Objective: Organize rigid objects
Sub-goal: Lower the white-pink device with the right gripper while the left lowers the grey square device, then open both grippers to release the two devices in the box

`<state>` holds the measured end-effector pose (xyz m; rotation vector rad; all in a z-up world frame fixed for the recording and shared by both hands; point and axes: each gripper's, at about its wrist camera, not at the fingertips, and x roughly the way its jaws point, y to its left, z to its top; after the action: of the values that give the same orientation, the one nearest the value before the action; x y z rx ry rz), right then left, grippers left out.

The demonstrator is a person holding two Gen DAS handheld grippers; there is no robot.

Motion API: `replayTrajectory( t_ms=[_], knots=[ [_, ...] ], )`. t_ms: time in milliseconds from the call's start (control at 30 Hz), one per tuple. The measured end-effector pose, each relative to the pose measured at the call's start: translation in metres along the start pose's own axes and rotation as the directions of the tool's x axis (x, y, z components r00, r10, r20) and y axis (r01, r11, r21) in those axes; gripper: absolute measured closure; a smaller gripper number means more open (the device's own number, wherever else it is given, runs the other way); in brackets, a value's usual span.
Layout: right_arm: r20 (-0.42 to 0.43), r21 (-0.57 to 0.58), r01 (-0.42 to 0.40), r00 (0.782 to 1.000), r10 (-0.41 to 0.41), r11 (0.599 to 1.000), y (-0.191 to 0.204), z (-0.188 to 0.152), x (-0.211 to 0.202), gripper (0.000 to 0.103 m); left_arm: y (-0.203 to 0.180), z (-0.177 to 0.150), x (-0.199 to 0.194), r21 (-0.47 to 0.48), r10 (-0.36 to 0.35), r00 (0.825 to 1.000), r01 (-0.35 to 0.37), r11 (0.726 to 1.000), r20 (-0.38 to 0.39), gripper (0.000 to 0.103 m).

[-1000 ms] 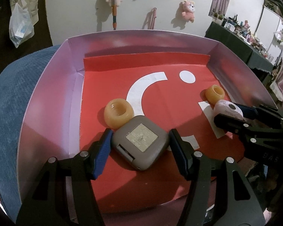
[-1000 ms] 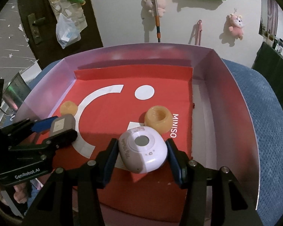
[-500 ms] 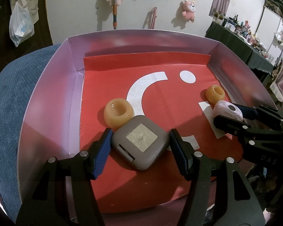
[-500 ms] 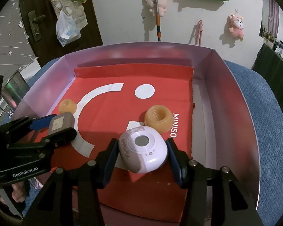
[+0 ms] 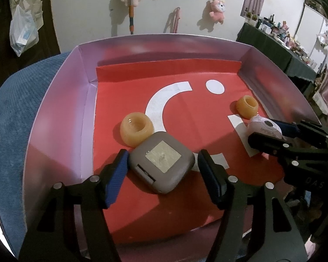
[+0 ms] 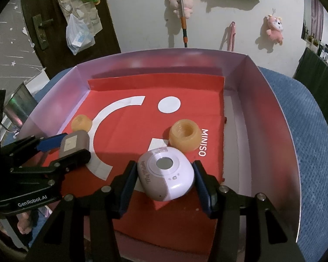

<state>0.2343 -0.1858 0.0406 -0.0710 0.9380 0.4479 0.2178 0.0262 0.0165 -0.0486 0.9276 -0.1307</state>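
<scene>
A grey square case [image 5: 164, 174] lies on the red floor of a pink-walled box [image 5: 61, 113]. My left gripper [image 5: 162, 155] straddles it, jaws opening, with a small gap showing at the right pad. In the right wrist view the left gripper [image 6: 74, 145] and the grey case [image 6: 73, 140] sit at the box's left. A white and pink round device [image 6: 166, 174] rests on the floor with my right gripper [image 6: 164, 164] shut on it; the left wrist view shows this right gripper [image 5: 262, 131] at the right. One tan ring [image 5: 136, 128] touches the case, another tan ring [image 6: 184, 137] stands just beyond the device.
The box sits on a blue textured cushion [image 6: 305, 131]. Its walls [image 6: 262, 120] rise on three sides, and the near side is low. A person's hand [image 6: 24, 224] shows at the lower left. A metal bucket [image 6: 19, 104] stands outside to the left.
The left gripper's fingers have spread a little, leaving a gap beside the grey case. The case, the device, both rings and the right gripper have stayed where they were.
</scene>
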Motion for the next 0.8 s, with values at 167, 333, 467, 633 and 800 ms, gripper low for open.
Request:
replayTrajectory(
  t_ms=[167,333,467,633,800],
  knots=[
    [0.022,-0.008,-0.006,1.000,0.006,1.000,0.002,-0.002,-0.010,0.047,-0.002,-0.002,-0.009,0.010,0.013,1.000,-0.013,1.000,0.028,0.039],
    [0.042,-0.005,-0.019,0.999,0.019,1.000,0.004,-0.003,-0.020,0.044,-0.002,-0.002,-0.017,0.006,0.008,0.999,-0.008,1.000,0.044,0.039],
    [0.055,-0.002,-0.029,0.998,0.029,1.000,0.006,-0.004,-0.026,0.043,-0.004,-0.003,-0.021,0.009,0.013,0.999,-0.013,1.000,0.044,0.039],
    [0.078,-0.007,-0.042,0.996,0.043,0.999,0.009,-0.006,-0.038,0.037,-0.005,-0.004,-0.028,0.008,0.013,0.998,-0.014,1.000,0.061,0.037],
    [0.102,-0.008,-0.059,0.993,0.060,0.998,0.013,-0.009,-0.050,0.031,-0.007,-0.006,-0.036,0.012,0.009,0.997,-0.010,1.000,0.079,0.031]
  ],
)
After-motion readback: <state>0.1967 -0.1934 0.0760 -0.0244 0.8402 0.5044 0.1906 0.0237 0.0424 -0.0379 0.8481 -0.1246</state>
